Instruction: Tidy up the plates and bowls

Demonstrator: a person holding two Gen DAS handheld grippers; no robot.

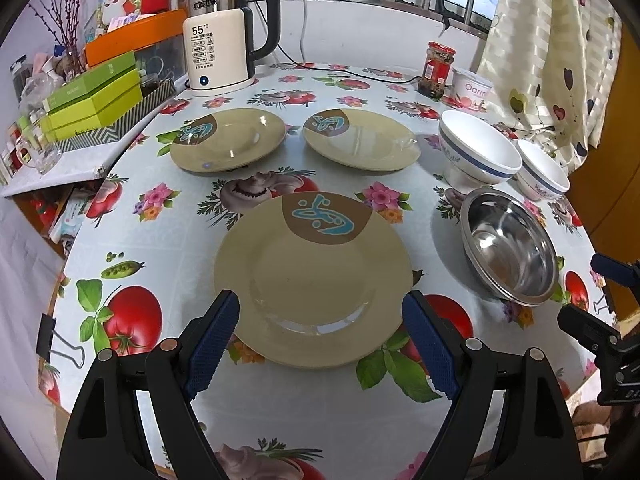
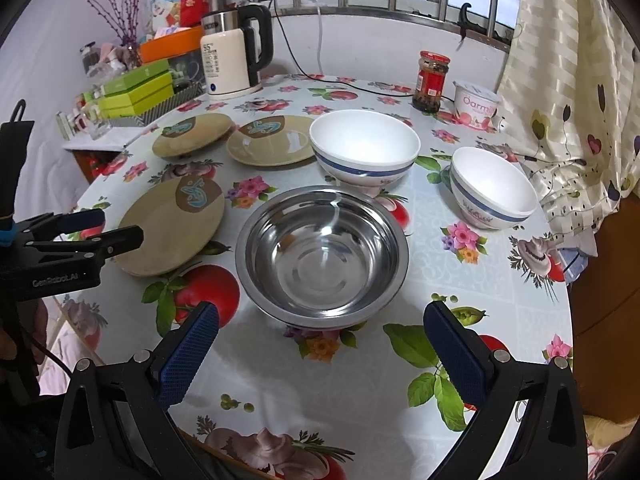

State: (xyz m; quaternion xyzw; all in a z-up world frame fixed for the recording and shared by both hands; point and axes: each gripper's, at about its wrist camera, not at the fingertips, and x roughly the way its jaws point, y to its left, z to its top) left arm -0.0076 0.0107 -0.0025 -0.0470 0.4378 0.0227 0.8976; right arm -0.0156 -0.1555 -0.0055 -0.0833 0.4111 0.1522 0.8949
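Note:
Three beige plates with a brown and blue motif lie on the round table. The near plate [image 1: 314,276] sits just ahead of my open left gripper [image 1: 320,308], whose blue pads flank its front rim without touching. Two more plates [image 1: 228,140] [image 1: 362,140] lie farther back. A steel bowl [image 2: 322,256] rests directly ahead of my open right gripper [image 2: 320,320]. Behind it stand a large white bowl [image 2: 364,148] and a smaller white bowl [image 2: 492,188], both blue-banded. The left gripper [image 2: 80,228] shows at the left edge of the right wrist view.
An electric kettle [image 1: 224,44] with its cord, a red-lidded jar [image 1: 436,70] and a yoghurt tub [image 1: 472,88] stand at the back. Green boxes [image 1: 92,100] and clutter fill a side shelf at left. A curtain [image 2: 568,80] hangs at right.

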